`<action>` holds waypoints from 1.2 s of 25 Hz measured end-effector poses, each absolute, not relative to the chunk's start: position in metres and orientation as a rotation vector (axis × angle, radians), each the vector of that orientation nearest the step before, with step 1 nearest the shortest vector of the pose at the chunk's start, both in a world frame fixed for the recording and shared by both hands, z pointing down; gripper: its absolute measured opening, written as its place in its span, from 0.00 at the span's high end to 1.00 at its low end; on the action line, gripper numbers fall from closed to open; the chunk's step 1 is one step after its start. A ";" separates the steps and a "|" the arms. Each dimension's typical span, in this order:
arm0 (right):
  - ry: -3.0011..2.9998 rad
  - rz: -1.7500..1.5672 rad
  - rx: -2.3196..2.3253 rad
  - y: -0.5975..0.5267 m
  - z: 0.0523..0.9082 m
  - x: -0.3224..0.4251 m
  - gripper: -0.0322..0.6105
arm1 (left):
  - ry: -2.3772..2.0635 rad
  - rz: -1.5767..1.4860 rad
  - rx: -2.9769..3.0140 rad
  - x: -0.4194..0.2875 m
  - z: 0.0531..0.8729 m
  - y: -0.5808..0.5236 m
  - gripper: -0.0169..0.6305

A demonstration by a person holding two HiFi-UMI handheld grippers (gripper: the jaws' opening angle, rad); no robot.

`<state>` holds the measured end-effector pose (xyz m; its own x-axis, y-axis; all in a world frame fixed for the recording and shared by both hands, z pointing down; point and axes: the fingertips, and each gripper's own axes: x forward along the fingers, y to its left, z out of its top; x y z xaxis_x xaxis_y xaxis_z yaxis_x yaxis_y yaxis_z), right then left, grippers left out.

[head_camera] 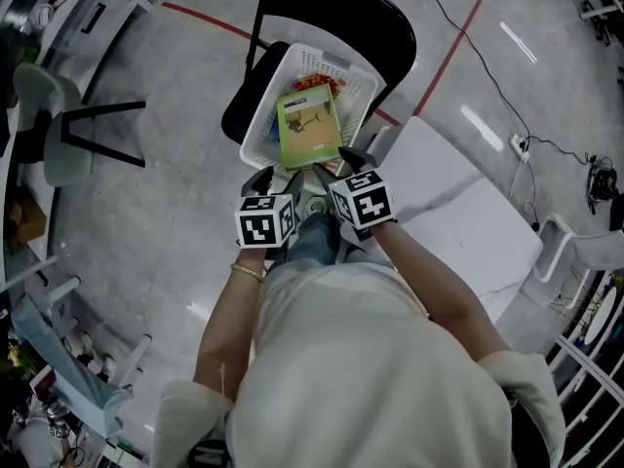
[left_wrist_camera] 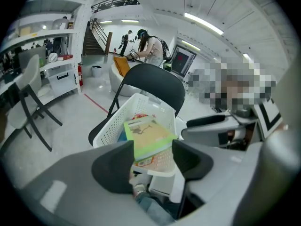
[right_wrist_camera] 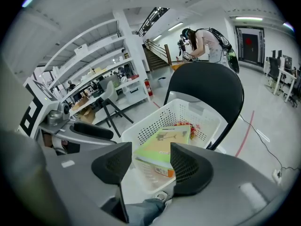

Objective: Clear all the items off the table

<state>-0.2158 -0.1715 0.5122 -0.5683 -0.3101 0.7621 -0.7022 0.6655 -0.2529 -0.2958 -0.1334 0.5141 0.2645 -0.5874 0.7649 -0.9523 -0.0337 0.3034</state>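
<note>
Left arm (head_camera: pixel 232 305) and right arm (head_camera: pixel 429 276) reach toward twelve o'clock, side by side. Left gripper (left_wrist_camera: pixel 153 149) and right gripper (right_wrist_camera: pixel 150 149) tilt downward, jaws apart, clasping nothing.

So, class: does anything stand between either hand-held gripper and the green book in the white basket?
Nothing visible does. The green book lies on top in the white basket, on the black chair, straight ahead of the open left hand-held gripper and right hand-held gripper.

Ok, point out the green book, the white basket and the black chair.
green book (head_camera: pixel 308 125), head view, middle of its cover.
white basket (head_camera: pixel 265 103), head view, its left wall.
black chair (head_camera: pixel 341 13), head view, its backrest.
</note>
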 end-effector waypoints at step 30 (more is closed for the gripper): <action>-2.257 0.692 0.986 -0.166 0.454 -0.184 0.95 | -1.366 0.584 1.905 -0.251 0.463 -0.152 0.96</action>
